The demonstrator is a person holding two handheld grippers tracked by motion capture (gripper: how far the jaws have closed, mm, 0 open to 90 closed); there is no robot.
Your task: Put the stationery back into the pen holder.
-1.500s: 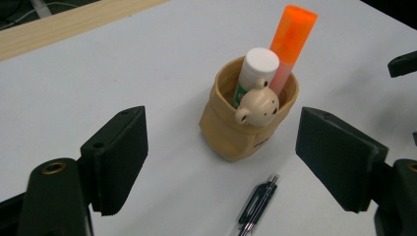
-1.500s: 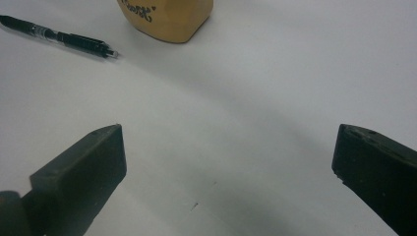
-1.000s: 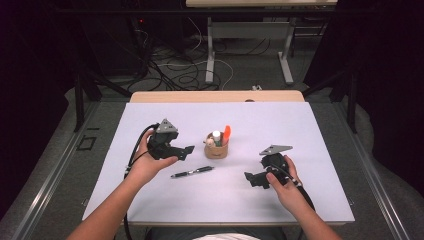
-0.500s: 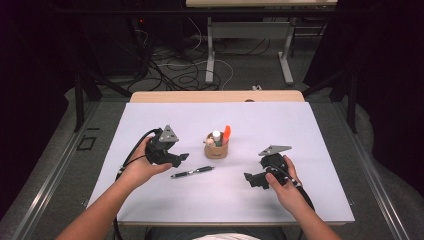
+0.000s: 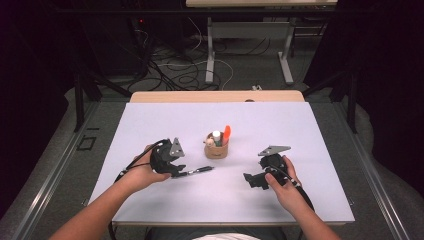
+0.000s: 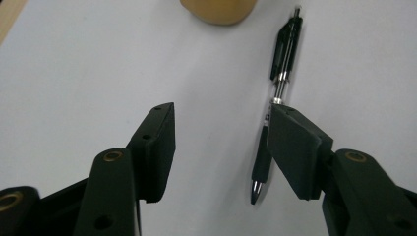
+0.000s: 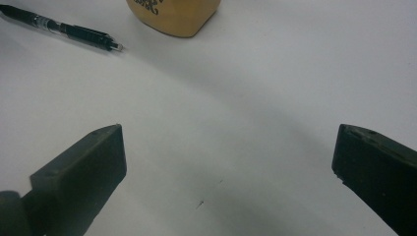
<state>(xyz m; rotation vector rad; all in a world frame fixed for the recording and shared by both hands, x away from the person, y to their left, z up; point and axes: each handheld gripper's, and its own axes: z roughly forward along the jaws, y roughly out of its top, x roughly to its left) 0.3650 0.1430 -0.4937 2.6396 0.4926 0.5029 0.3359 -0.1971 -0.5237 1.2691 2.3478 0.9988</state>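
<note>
Left gripper (image 5: 176, 169) low over black pen (image 5: 197, 171); jaws apart, nothing clamped.

Pen lies flat on the white table (image 5: 150, 125), just in front of the tan cup (image 5: 216, 149). In the left gripper view the pen (image 6: 273, 113) sits inside the open gap, close against the right-hand jaw, tip towards the camera, clip end towards the cup (image 6: 218, 11). Right gripper (image 5: 256, 181) rests well apart on the table's right side, jaws spread wide, empty; its view has pen (image 7: 61, 26) and cup (image 7: 173, 15) farther off.
</note>
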